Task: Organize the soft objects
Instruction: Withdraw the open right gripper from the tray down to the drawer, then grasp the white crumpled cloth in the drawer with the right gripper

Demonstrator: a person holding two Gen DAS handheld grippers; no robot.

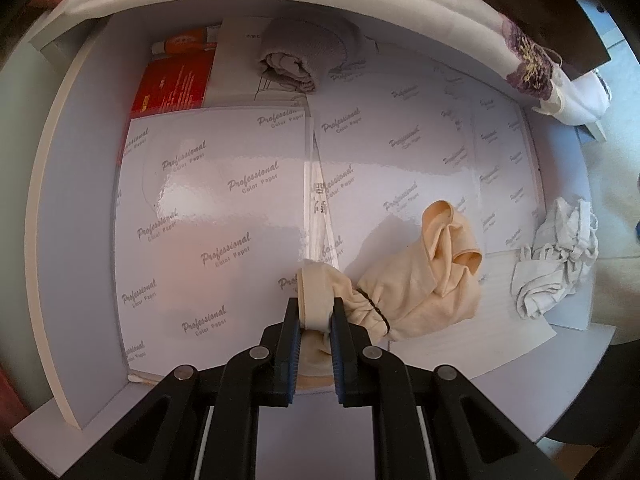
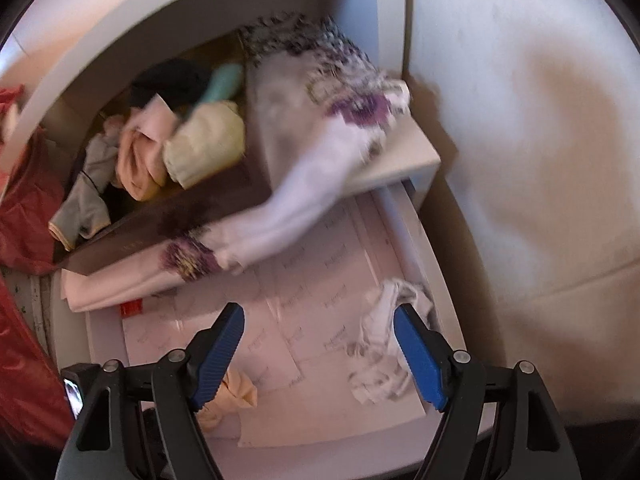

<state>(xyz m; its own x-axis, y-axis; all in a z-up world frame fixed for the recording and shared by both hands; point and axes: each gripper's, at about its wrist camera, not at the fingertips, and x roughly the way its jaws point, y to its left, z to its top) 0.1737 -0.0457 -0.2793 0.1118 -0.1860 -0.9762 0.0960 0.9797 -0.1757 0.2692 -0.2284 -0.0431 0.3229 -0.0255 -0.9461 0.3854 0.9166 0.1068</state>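
Observation:
My left gripper (image 1: 316,312) is shut on one end of a peach cloth bundle (image 1: 424,280) tied with a dark band; the rest lies on white sheets printed "Professional Color Paper" (image 1: 224,184). The bundle also shows in the right wrist view (image 2: 236,396), low left. My right gripper (image 2: 318,354) is open and empty above the sheets, with a crumpled white cloth (image 2: 384,344) just inside its right finger. That white cloth also lies at the right in the left wrist view (image 1: 556,256). A rolled grey cloth (image 1: 304,54) lies at the back.
A dark box (image 2: 168,216) on the shelf above holds several rolled soft items in pink, yellow, grey, teal. A white cloth with purple flowers (image 2: 320,160) hangs over its edge. A red packet (image 1: 172,84) lies at the back left. Red fabric (image 2: 24,208) is at the left.

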